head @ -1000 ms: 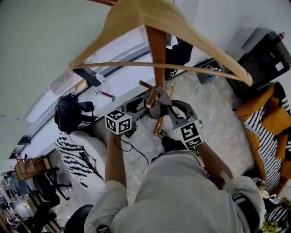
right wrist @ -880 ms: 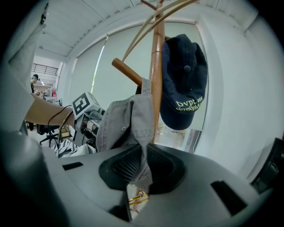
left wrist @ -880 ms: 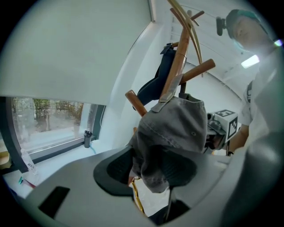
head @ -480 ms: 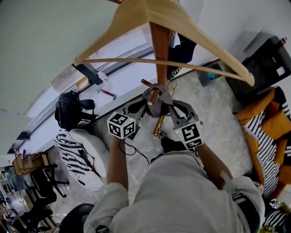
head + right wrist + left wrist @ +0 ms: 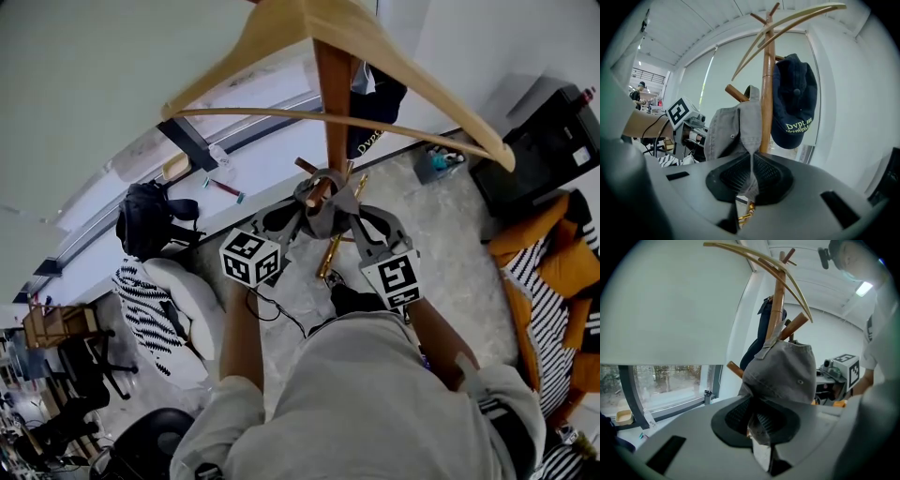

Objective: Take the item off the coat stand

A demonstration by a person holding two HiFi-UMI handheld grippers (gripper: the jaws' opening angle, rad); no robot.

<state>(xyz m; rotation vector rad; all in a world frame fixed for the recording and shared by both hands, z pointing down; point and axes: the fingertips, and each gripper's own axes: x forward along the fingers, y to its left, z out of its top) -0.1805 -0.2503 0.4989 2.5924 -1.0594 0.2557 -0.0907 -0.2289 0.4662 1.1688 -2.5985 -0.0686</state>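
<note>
A grey cap (image 5: 324,212) hangs on a peg (image 5: 318,199) of the wooden coat stand (image 5: 334,94), low on its pole. My left gripper (image 5: 300,212) and right gripper (image 5: 349,216) meet at the cap from either side. In the left gripper view the jaws (image 5: 757,420) are closing, pinching the grey cap's (image 5: 787,371) lower edge. In the right gripper view the jaws (image 5: 752,180) are closing too, with a fold of the grey cap (image 5: 736,129) pressed between the pads.
A navy cap (image 5: 794,103) hangs on the far side of the pole (image 5: 766,93). A wooden hanger (image 5: 328,37) sits across the top of the stand. A black backpack (image 5: 145,225), a black case (image 5: 553,141) and orange and striped clothes (image 5: 553,272) lie around the base.
Both grippers have closed in on the grey cap and their jaws have shut on its fabric. The head view has shifted slightly.
</note>
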